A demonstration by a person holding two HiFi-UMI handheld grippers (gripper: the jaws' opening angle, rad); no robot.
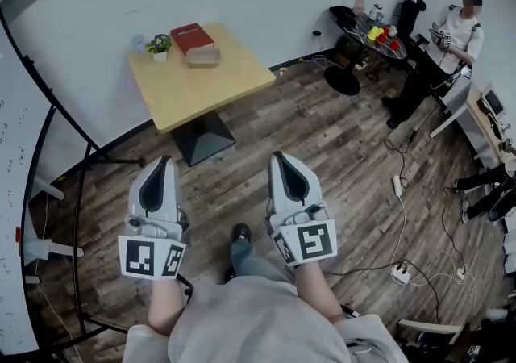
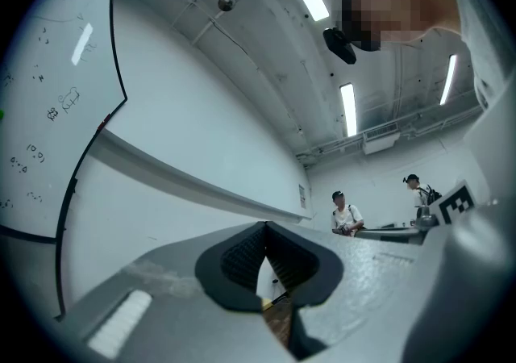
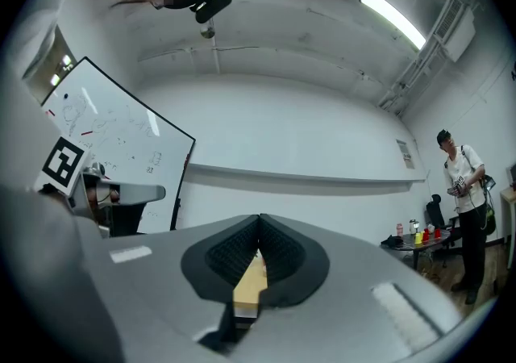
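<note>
Ahead of the left gripper (image 1: 164, 161) and right gripper (image 1: 284, 157), bare brown plank floor (image 1: 322, 123) open toward one and two o'clock. Between eleven and twelve, a square pale-wood table (image 1: 197, 89) on a dark pedestal base (image 1: 203, 137), far edge crowded by a red book (image 1: 192, 37), small potted plant (image 1: 160, 46) and brown box (image 1: 203, 56). At nine, black metal stand legs (image 1: 76, 192). At four, a white power strip (image 1: 401, 274) and trailing cables (image 1: 401, 216).

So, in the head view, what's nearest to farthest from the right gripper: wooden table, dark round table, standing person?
1. wooden table, ahead left.
2. dark round table, ahead right.
3. standing person, far right, beyond it.
</note>
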